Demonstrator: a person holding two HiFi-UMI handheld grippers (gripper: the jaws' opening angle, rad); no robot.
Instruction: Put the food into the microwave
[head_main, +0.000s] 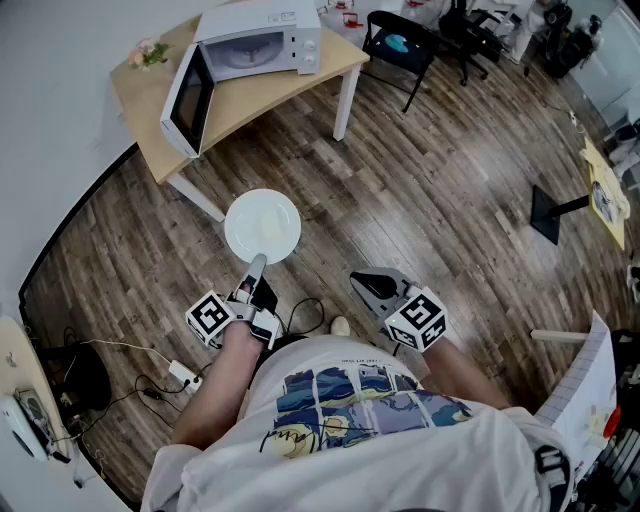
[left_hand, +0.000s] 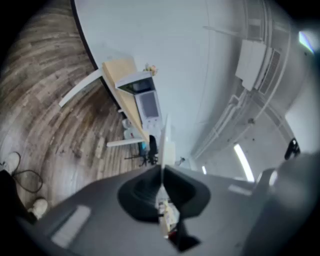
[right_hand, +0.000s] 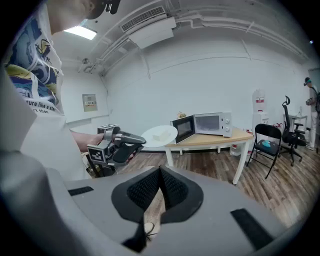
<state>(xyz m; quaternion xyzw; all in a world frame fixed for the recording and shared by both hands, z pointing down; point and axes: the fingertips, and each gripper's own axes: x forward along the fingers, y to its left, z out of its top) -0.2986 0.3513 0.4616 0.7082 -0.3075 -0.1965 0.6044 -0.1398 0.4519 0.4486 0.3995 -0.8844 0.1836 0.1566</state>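
A white plate (head_main: 262, 226) with a pale piece of food on it is held level above the wooden floor, my left gripper (head_main: 255, 268) shut on its near rim. In the left gripper view the plate (left_hand: 165, 140) shows edge-on between the closed jaws of the left gripper (left_hand: 162, 172). The white microwave (head_main: 262, 42) stands on a light wooden table (head_main: 250, 95) further ahead, its door (head_main: 190, 98) swung open. My right gripper (head_main: 372, 289) hangs to the right, shut with nothing in it. The right gripper view shows the plate (right_hand: 160, 135), the microwave (right_hand: 202, 125) and the right gripper (right_hand: 160, 172).
A black chair (head_main: 400, 45) stands right of the table, with office chairs behind it. A black stand base (head_main: 545, 212) sits on the floor at the right. Cables and a power strip (head_main: 182, 375) lie at the left near my feet. A flower decoration (head_main: 147, 52) is on the table's far corner.
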